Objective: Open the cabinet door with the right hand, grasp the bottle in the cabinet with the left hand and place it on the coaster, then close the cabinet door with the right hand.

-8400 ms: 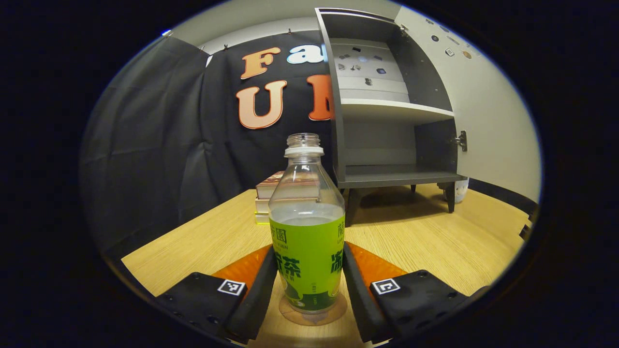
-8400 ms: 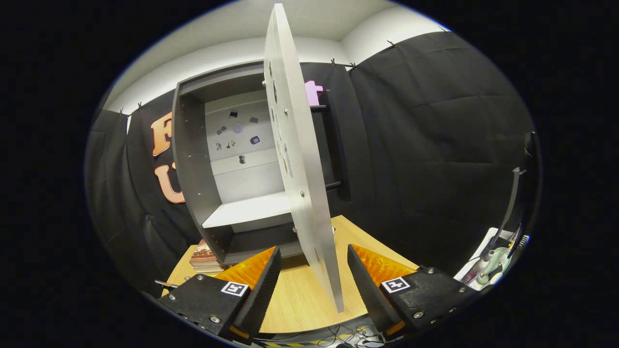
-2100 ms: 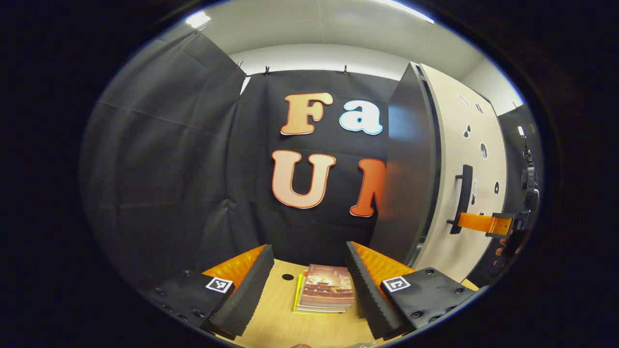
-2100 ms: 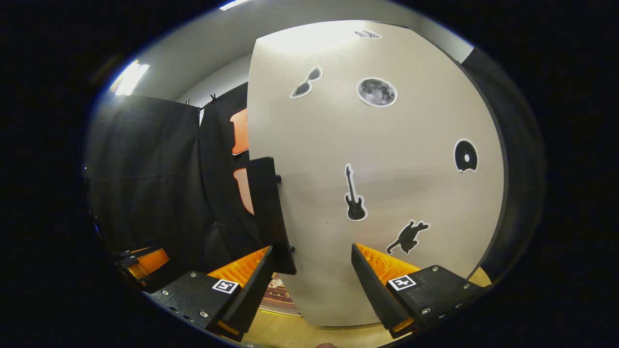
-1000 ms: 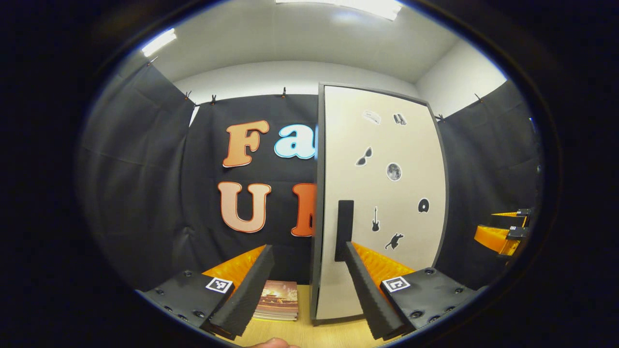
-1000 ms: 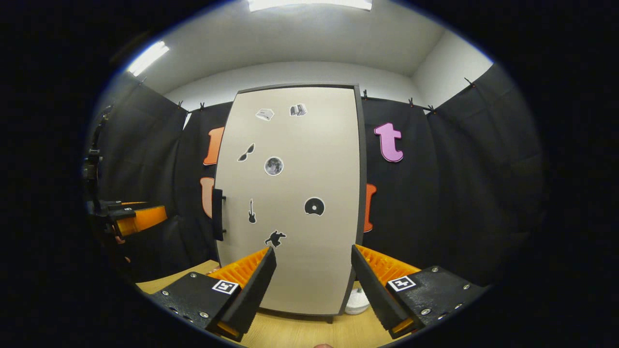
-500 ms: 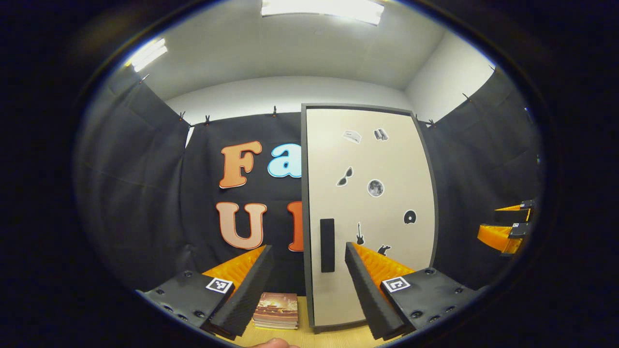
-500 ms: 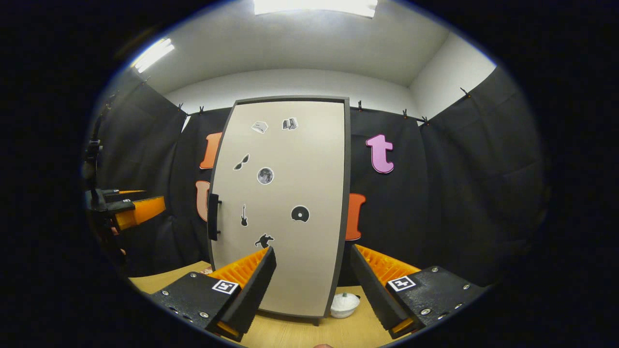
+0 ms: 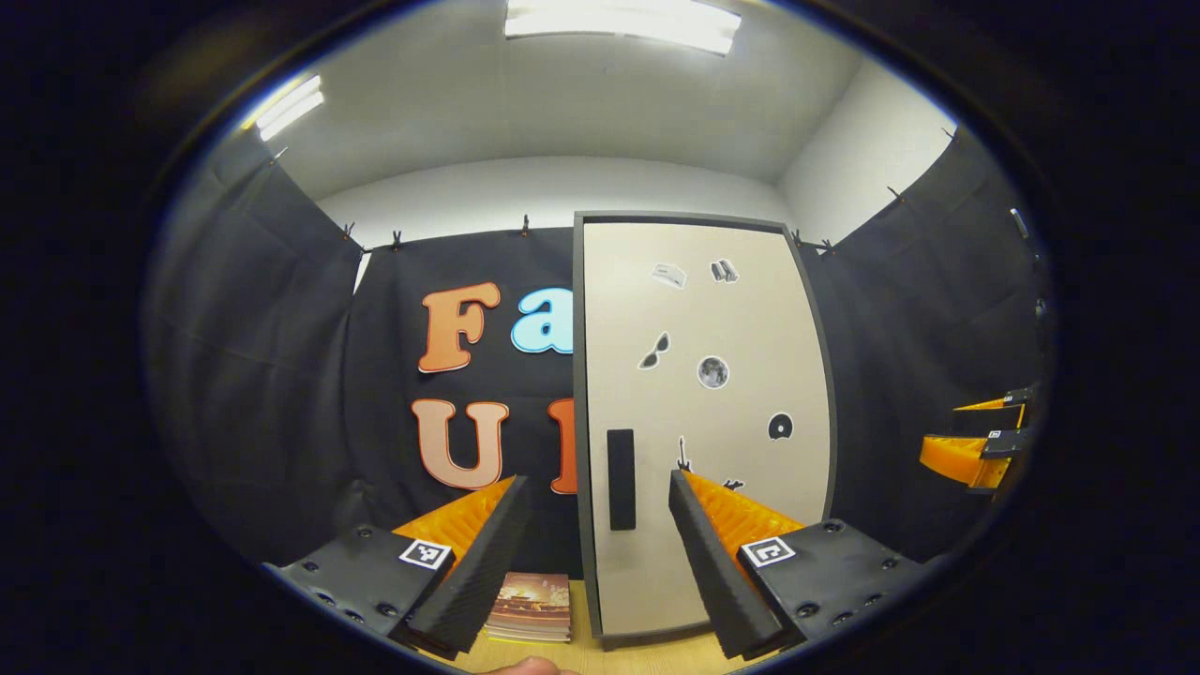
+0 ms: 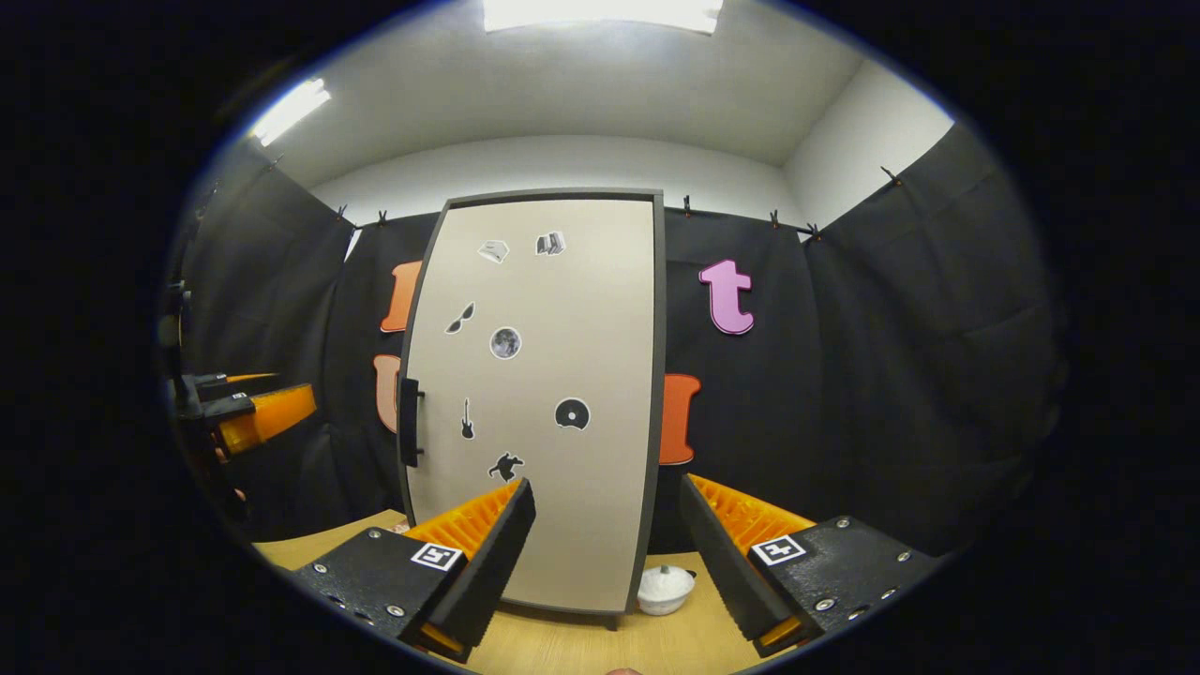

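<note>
Right gripper [image 10: 607, 553]: held apart, empty, withdrawn from the door.
Left gripper [image 9: 597, 553]: held apart, empty.
Cabinet door [image 10: 544, 394]: now shut; closing judged done.
Bottle: location cannot be told from these views.

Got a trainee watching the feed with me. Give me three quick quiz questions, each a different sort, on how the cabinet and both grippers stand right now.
1. True or false: the cabinet door stands wide open.
2. Which side of the door carries the handle in the left gripper view? A) left edge B) right edge C) top
3. Fill in: the small white object sits on the table beside the cabinet's ____ corner, as the right gripper view sees it.

Key
1. False; it is shut flush.
2. A
3. Lower right. The left gripper and right gripper are both open and hold nothing.
</note>
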A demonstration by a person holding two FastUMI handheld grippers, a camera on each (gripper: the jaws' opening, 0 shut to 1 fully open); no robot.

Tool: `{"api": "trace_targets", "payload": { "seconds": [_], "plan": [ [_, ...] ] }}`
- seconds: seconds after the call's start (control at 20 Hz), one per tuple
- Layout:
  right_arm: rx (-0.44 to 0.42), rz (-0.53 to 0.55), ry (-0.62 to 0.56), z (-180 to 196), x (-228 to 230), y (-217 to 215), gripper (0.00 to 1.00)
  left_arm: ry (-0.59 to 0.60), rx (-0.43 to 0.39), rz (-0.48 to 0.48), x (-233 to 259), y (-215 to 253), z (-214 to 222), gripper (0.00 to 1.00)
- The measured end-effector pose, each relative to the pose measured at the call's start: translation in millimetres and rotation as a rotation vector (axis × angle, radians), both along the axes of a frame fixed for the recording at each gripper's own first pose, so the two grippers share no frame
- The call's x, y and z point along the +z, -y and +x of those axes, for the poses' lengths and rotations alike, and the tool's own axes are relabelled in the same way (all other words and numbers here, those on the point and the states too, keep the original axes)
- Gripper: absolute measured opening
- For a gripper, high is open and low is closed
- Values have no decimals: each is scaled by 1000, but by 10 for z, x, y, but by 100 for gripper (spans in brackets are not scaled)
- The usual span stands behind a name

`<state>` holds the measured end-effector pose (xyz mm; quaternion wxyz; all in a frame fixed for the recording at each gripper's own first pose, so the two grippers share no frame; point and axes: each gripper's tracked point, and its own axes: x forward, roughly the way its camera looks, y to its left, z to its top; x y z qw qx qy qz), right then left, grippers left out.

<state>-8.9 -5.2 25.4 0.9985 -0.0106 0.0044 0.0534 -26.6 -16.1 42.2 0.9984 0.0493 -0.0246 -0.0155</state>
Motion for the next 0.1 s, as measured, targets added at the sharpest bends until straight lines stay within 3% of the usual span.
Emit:
{"api": "trace_targets", "payload": {
  "seconds": [0.1],
  "plan": [
    [-3, -2, -1, -15, 2, -1, 96, -8, 7, 1, -22, -31, 13, 96]
  ]
}}
